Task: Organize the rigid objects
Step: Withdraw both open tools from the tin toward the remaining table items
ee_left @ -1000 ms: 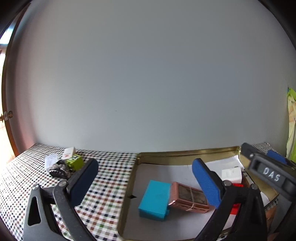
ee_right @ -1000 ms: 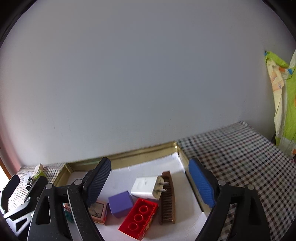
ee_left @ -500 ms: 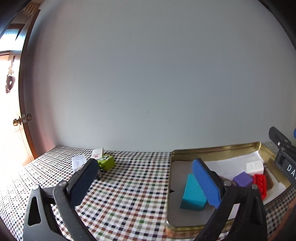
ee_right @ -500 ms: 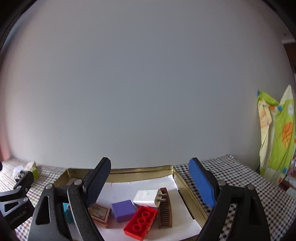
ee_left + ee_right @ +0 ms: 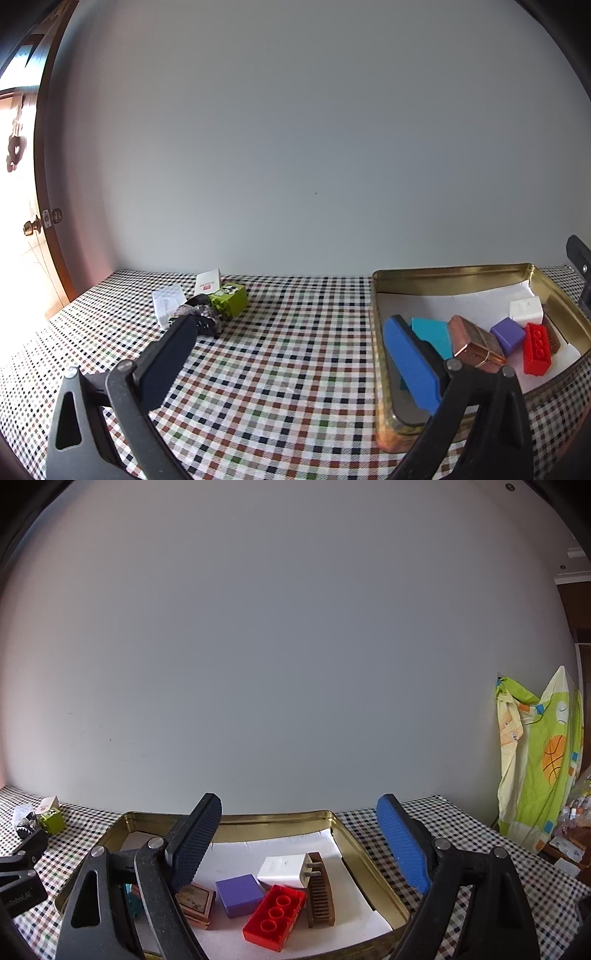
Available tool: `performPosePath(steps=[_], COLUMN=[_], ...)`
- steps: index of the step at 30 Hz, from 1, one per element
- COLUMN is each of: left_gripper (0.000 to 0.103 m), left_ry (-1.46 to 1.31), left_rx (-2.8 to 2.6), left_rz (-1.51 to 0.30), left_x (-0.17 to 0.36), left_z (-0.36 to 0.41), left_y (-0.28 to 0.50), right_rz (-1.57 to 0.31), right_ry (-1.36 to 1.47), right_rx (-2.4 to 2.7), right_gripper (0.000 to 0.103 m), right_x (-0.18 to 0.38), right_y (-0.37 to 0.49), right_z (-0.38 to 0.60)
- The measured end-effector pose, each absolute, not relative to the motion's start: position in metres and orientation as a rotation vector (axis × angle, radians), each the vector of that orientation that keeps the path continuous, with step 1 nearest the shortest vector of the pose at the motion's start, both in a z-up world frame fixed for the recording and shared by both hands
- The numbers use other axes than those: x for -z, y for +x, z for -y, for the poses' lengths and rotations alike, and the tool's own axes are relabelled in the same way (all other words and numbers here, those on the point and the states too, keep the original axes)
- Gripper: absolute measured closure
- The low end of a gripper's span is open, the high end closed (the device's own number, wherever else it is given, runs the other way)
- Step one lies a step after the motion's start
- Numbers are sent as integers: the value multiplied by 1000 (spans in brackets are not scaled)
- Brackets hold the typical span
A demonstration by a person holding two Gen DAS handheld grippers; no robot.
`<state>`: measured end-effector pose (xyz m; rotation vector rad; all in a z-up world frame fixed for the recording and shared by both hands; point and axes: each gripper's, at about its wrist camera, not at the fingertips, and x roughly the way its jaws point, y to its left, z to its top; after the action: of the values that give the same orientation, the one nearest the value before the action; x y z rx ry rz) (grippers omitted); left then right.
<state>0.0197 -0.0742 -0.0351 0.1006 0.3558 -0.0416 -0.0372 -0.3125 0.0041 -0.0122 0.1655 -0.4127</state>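
A gold tin tray (image 5: 454, 274) (image 5: 273, 818) on the checked tablecloth holds a teal box (image 5: 432, 334), a copper box (image 5: 476, 345) (image 5: 195, 901), a purple cube (image 5: 508, 334) (image 5: 238, 893), a red brick (image 5: 537, 349) (image 5: 275, 915), a white charger (image 5: 526, 311) (image 5: 282, 869) and a brown comb (image 5: 320, 893). My left gripper (image 5: 291, 363) is open and empty above the cloth, left of the tray. My right gripper (image 5: 299, 845) is open and empty above the tray. A green cube (image 5: 228, 298) (image 5: 51, 819) lies far left.
Beside the green cube lie a white card box (image 5: 207, 282), a white packet (image 5: 168, 302) and a dark patterned bundle (image 5: 199, 315). A plain wall stands behind the table. A door with a knob (image 5: 31, 227) is at the left. A green printed cloth (image 5: 535, 760) hangs at the right.
The left gripper has swung left, away from over the tray, to over the cloth. The right gripper has pulled back and risen a little. Both stayed open.
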Motion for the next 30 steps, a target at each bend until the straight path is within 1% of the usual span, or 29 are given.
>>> performPosePath(steps=[7, 17, 30], left_gripper=[0, 0, 0], left_ry=[112, 131, 118], left_rx=[37, -1, -67], left_rz=[-359, -348, -350], left_x=[36, 36, 36], left_z=[52, 15, -42], left_y=[21, 24, 35], right_rz=[-152, -226, -280], right_ry=[-37, -7, 22], right_rx=[438, 403, 289], right_gripper=[15, 15, 15], right_x=[-4, 0, 7], right_y=[-48, -41, -9], right_z=[302, 281, 212])
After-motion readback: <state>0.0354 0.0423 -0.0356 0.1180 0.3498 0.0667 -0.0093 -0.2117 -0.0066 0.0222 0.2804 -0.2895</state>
